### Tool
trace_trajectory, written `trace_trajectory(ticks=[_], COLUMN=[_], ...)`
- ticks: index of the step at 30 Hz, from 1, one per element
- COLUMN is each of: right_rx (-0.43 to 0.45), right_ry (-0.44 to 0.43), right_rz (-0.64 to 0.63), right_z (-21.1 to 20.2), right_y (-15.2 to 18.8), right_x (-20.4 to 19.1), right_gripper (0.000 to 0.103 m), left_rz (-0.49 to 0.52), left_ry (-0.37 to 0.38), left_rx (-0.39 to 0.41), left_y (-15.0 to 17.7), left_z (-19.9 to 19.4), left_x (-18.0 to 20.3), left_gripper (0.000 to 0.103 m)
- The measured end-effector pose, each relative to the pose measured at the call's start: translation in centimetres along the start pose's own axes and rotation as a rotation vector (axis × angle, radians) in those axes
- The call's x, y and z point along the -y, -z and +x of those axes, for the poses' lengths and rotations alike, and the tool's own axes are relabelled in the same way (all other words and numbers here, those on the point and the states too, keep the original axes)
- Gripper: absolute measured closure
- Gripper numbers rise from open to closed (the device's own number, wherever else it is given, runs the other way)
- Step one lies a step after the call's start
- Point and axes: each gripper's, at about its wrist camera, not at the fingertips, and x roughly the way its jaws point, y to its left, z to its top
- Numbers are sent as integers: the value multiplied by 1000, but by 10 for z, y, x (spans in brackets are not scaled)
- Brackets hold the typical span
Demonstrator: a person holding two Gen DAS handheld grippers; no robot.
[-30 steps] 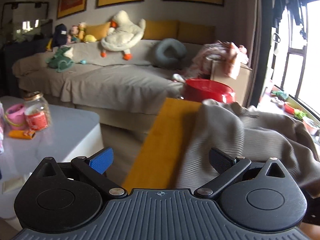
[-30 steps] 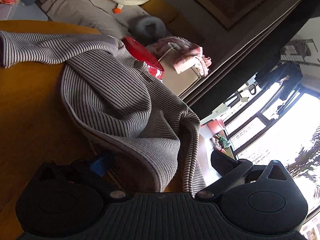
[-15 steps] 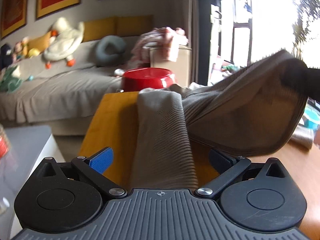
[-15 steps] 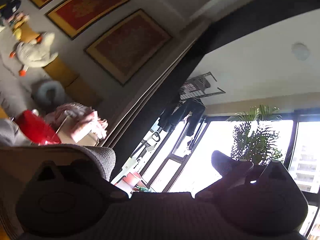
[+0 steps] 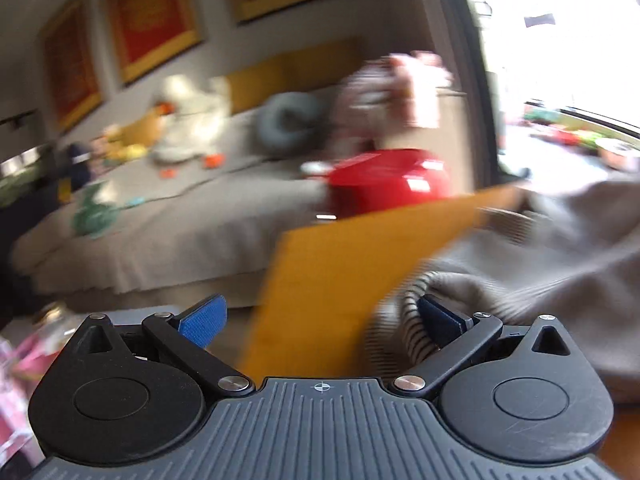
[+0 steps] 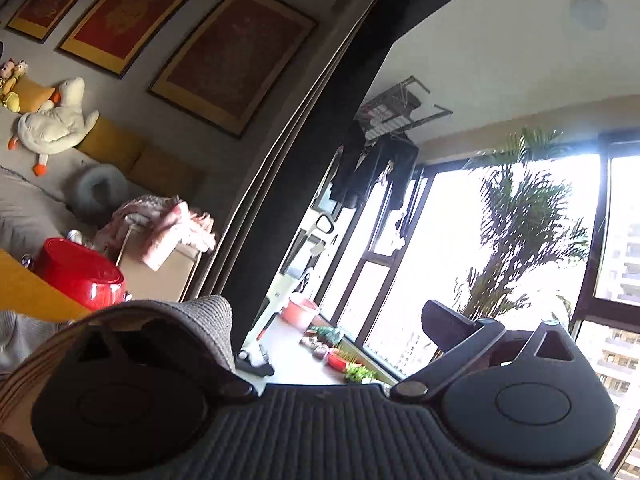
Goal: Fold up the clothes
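Note:
A grey striped garment (image 5: 552, 248) lies bunched on the orange table (image 5: 340, 264), at the right of the blurred left wrist view. My left gripper (image 5: 320, 316) is open, and a rolled striped edge of the garment touches its right finger (image 5: 440, 320). My right gripper (image 6: 300, 320) is raised off the table and points at the window. Its jaws stand wide apart. A fold of the garment (image 6: 200, 320) is draped over its left finger and hides it. The right finger (image 6: 444, 320) is bare.
A red basin (image 5: 384, 184) stands past the table's far edge, beside a cardboard box with pink clothes (image 6: 168, 224). Behind is a grey sofa (image 5: 180, 232) with plush toys. A low white table with a jar (image 5: 52, 316) is at the left. Large windows (image 6: 460, 240) fill the right.
The left gripper swung back to the left, so the garment now sits by its right finger. The right gripper stays raised with the fold over its left finger and has tilted slightly.

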Motion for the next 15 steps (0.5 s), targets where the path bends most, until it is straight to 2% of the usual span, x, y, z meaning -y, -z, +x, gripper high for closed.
trace_trajectory(ticks=[1, 3, 6, 9, 13, 15], right_rx=[-10, -17, 12, 30, -8, -38], right_ry=[-11, -39, -93, -138, -89, -60], right_rz=[1, -1, -16, -34, -149, -178], right_z=[-1, -5, -13, -18, -12, -9], right_y=[4, 9, 5, -8, -10, -3], right_x=[-2, -6, -19, -32, -47, -42], right_gripper=[0, 0, 0, 0, 0, 0], left_rz=[-29, -50, 11, 80, 81, 75], left_ry=[-5, 59, 210, 344, 458, 466], left_rx=[-11, -1, 18, 1, -74, -98], left_y=[-5, -4, 10, 25, 35, 33], left_z=[2, -14, -49, -67, -59, -45], left_x=[-12, -24, -18, 0, 30, 42], left_gripper=[0, 0, 0, 0, 0, 0])
